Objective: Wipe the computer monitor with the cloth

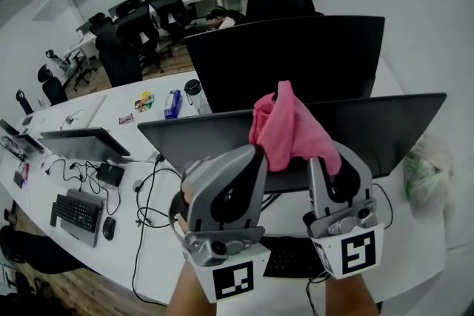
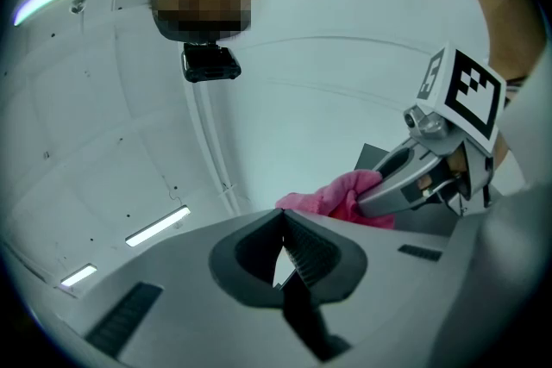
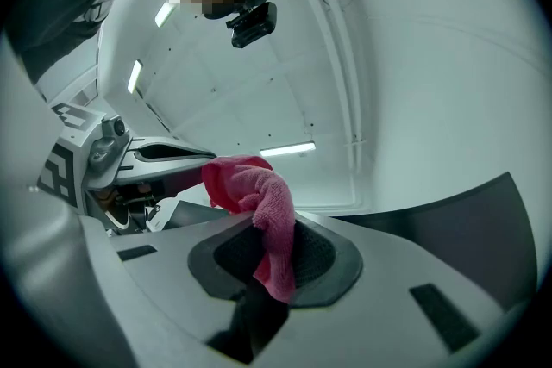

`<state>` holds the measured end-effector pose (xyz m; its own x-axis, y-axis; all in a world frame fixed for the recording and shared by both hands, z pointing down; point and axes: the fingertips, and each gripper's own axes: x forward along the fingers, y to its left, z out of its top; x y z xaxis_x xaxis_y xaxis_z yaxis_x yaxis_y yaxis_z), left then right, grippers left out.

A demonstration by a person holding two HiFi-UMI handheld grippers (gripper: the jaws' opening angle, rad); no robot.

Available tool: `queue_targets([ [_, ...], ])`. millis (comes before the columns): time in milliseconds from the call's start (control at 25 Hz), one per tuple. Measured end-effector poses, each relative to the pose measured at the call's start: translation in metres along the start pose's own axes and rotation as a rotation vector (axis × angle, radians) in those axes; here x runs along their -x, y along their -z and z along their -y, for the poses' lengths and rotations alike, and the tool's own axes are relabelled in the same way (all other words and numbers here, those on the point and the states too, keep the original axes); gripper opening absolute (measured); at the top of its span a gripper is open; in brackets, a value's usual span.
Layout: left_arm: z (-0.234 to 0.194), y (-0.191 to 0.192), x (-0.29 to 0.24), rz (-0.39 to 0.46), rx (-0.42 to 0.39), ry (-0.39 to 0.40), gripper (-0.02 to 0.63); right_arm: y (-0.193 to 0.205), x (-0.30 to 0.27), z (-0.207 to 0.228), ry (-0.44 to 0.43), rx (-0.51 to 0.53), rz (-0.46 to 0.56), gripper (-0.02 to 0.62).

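Observation:
In the head view, the pink cloth (image 1: pixel 287 128) hangs bunched over the top edge of the near dark monitor (image 1: pixel 385 126), which I see from behind and above. My right gripper (image 1: pixel 326 158) is shut on the cloth (image 3: pixel 263 207), and a fold of it runs down between the pads. My left gripper (image 1: pixel 254 153) is beside it on the left, shut with nothing between its jaws (image 2: pixel 285 239). Both gripper views look up at the ceiling. Each shows the other gripper: the right one (image 2: pixel 405 181) with the cloth (image 2: pixel 341 196), and the left one (image 3: pixel 185 158).
A second black monitor (image 1: pixel 296 55) stands just behind the near one. On the white desk lie a keyboard (image 1: pixel 78 212), a mouse (image 1: pixel 109 228), cables, a bottle (image 1: pixel 194 94) and snack packs. A plastic bag (image 1: pixel 426 174) sits at the right. Office chairs and more desks fill the back.

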<state>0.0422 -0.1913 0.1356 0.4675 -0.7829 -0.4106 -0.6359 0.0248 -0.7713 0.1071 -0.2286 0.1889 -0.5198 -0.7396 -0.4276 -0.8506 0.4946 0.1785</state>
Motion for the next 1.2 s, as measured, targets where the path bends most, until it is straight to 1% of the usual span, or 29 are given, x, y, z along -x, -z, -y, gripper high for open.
queue_targets([
  [320,0.024,-0.017,-0.022,-0.007,-0.003,0.003,0.008,-0.001,0.015,0.035,0.017,0.006,0.005,0.067],
  [560,0.046,-0.033,-0.040,0.003,0.004,0.010,0.008,-0.003,0.031,0.064,0.032,0.031,0.010,0.067],
  [720,0.062,-0.044,-0.052,0.016,0.017,0.026,0.008,-0.004,0.040,0.083,0.051,0.047,0.008,0.067],
  [920,0.083,-0.061,-0.067,0.025,0.002,0.045,0.008,-0.007,0.053,0.106,0.095,0.058,0.007,0.067],
  [1040,0.091,-0.067,-0.076,0.027,0.009,0.048,0.008,-0.004,0.061,0.117,0.098,0.071,-0.003,0.067],
  [1200,0.103,-0.074,-0.089,0.036,0.027,0.054,0.008,-0.002,0.072,0.138,0.136,0.076,-0.008,0.067],
])
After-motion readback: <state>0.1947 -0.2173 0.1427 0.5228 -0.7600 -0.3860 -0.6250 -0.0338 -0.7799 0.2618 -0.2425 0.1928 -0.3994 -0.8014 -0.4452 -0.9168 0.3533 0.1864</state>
